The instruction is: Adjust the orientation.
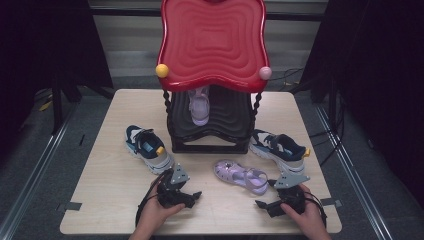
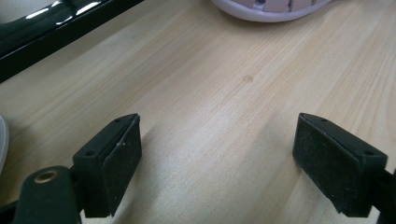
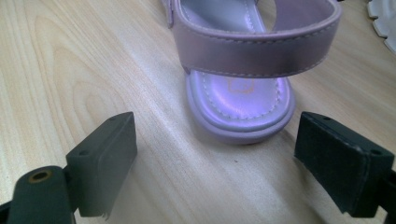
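Dark curtains close off the room around our pale wooden worktop [image 1: 115,190], where a shoe rack [image 1: 210,127] with a wavy red top stands at the far side. One purple sandal [image 1: 200,107] already sits on the rack's black lower shelf, so we judge that the pair is half put away.

Its mate, the second purple sandal [image 1: 241,175], lies on the worktop just ahead of our right hand-held gripper [image 1: 265,205]. In the right gripper view its heel and back strap [image 3: 254,51] sit just beyond the jaws, which stand wide apart and hold nothing.

Our left hand-held gripper [image 1: 192,197] rests low over bare wood, its jaws likewise spread wide and empty; the sandal's toe shows ahead of it in its own view.

Two navy sneakers remain on the worktop, one [image 1: 147,147] just beyond the left hand-held gripper, the other [image 1: 279,148] beyond the right. By our reckoning, the sandal is next, then both sneakers.
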Demonstrator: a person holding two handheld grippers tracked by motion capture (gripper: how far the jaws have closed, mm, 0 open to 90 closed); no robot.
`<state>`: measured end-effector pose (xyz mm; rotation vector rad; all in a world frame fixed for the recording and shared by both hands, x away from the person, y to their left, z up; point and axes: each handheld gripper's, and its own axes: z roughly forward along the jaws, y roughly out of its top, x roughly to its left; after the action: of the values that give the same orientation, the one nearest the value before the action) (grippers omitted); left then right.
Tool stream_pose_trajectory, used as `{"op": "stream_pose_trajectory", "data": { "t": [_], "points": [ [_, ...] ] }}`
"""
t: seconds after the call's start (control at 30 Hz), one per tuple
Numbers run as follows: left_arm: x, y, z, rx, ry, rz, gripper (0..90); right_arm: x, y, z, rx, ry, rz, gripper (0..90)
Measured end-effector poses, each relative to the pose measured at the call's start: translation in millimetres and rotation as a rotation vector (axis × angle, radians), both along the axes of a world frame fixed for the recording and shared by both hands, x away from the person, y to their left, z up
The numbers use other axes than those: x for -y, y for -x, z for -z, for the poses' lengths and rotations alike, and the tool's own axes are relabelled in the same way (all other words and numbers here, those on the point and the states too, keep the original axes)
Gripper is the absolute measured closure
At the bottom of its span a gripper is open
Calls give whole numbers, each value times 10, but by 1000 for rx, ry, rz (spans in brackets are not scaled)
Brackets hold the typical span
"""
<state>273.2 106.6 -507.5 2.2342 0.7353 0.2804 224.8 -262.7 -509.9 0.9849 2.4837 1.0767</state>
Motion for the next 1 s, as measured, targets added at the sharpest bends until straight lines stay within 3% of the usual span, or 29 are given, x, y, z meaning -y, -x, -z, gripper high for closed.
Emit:
{"op": "stream_pose_trajectory", "data": {
  "t": [0.57, 1.0],
  "points": [
    [10, -8, 8, -3, -8, 29, 95, -2, -4, 0, -2, 1, -3, 119],
    [15, -5, 11, -8, -3, 24, 90, -8, -40, -4, -6, -19, 38, 143]
  ]
}}
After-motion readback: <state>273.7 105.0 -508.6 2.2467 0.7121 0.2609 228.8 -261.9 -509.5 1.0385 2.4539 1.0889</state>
